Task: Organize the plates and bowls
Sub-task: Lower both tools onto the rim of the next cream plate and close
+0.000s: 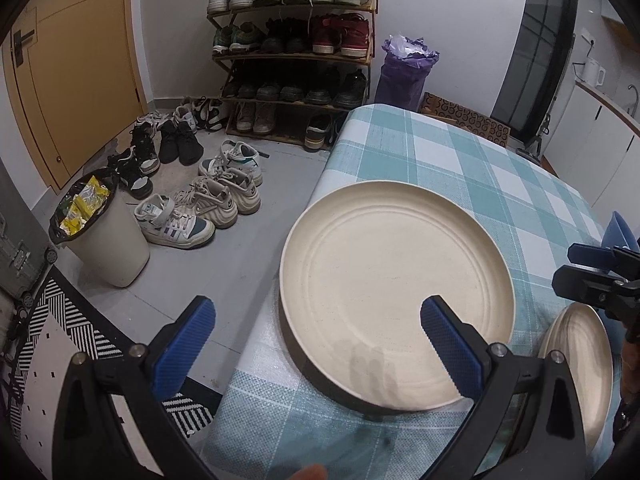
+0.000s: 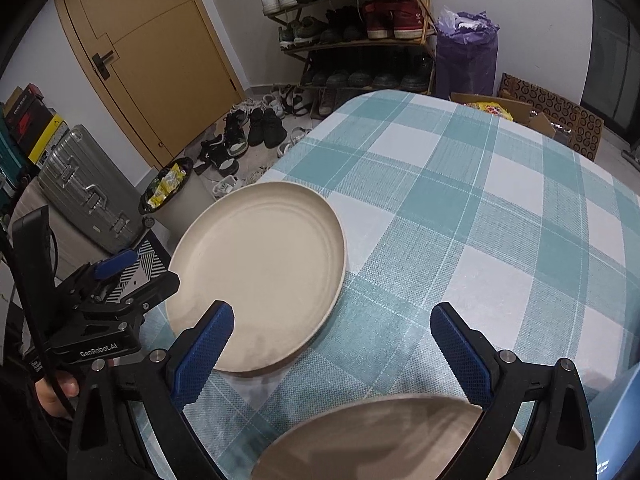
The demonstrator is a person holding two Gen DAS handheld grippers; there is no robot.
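A large cream plate [image 1: 392, 296] lies on the checked tablecloth [image 1: 480, 168] near the table's left edge; it also shows in the right wrist view [image 2: 264, 272]. My left gripper [image 1: 316, 344] is open, its right finger over the plate's near rim and its left finger off the table edge. A second cream plate or bowl [image 1: 580, 360] sits at the near right, and shows blurred under my right gripper [image 2: 384, 440]. My right gripper [image 2: 332, 348] is open and empty above the cloth, just right of the large plate.
The table's left edge drops to the floor, where a bin [image 1: 100, 232], loose shoes [image 1: 200, 208] and a shoe rack [image 1: 292, 52] stand. A silver suitcase [image 2: 84, 188] stands by the door. A blue object [image 1: 618, 232] sits at the right.
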